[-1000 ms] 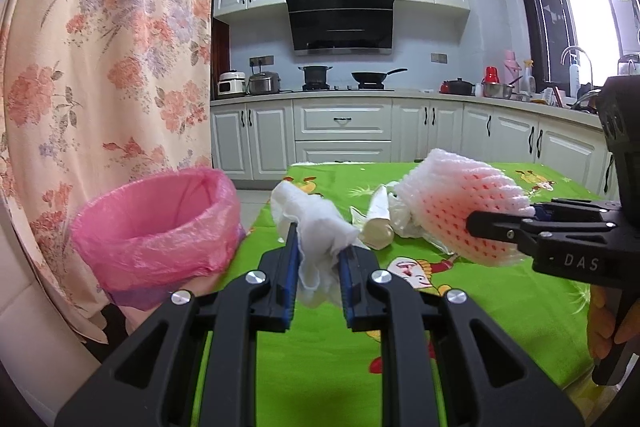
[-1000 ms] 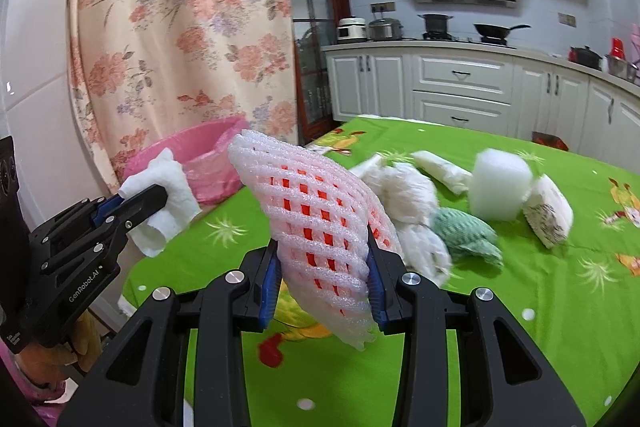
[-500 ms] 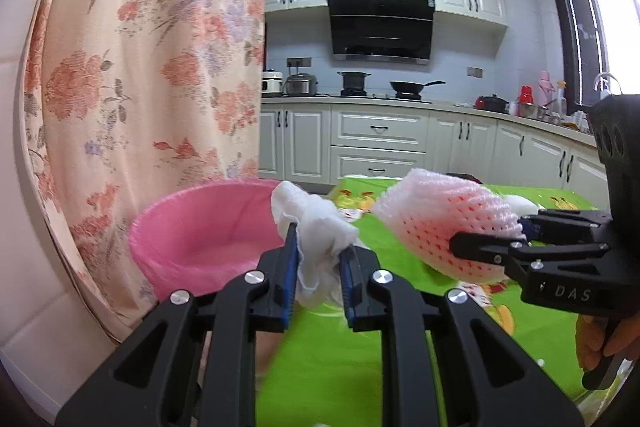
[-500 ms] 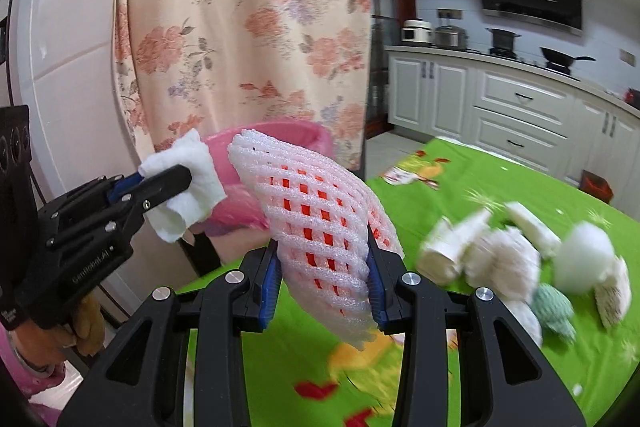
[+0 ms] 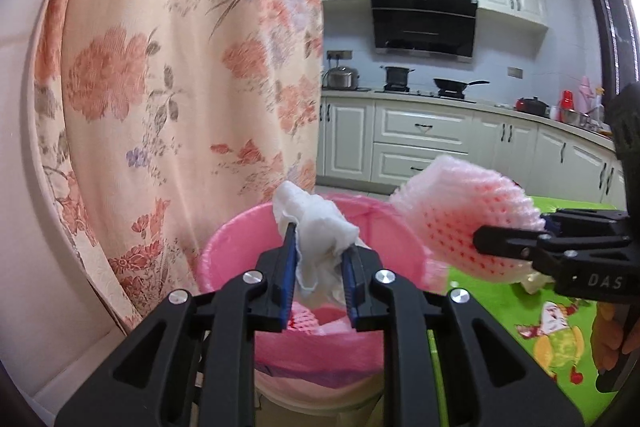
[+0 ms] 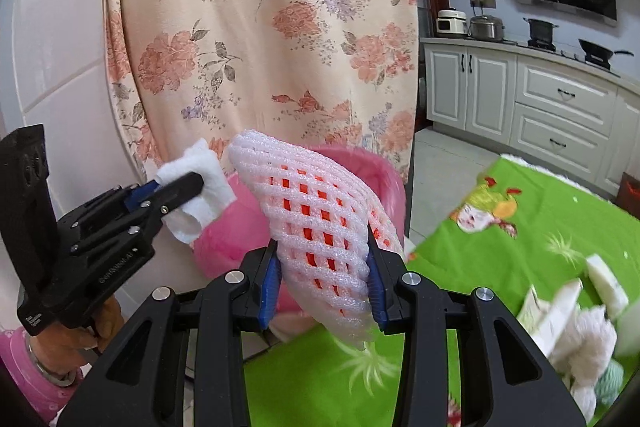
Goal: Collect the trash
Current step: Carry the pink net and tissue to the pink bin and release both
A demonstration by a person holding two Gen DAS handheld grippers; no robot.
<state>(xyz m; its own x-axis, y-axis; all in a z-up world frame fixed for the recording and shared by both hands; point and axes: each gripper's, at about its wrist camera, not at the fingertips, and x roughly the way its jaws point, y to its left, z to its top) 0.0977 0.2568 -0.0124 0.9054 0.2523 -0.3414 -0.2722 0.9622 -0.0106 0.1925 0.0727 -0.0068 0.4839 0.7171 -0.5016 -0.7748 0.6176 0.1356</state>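
The crumpled white tissue (image 5: 316,227) sat pinched between the blue pads of the left hand-held gripper (image 5: 318,281), directly above the open mouth of the pink-lined trash bin (image 5: 224,255); the jaws had just eased apart a touch, yet the pads were pressing the wad. In the left wrist view a scrap of foam netting already lay at the bottom of the bin. At about three o'clock from the tissue, the white foam fruit net (image 5: 460,219) was clamped in the right hand-held gripper (image 6: 322,281), its jaws closed on the mesh, hanging near the bin's rim on the counter side rather than squarely over the opening.

The step in hand looked like the drop-off: both pieces carried to the bin, neither let go. The next move probably called for spreading the left jaws fully so the tissue falls in, and shifting the net a little toward nine o'clock before release. More scraps (image 6: 576,323) waited on the green counter (image 6: 500,247) at four o'clock in the right wrist view, so the task seemed far from finished.
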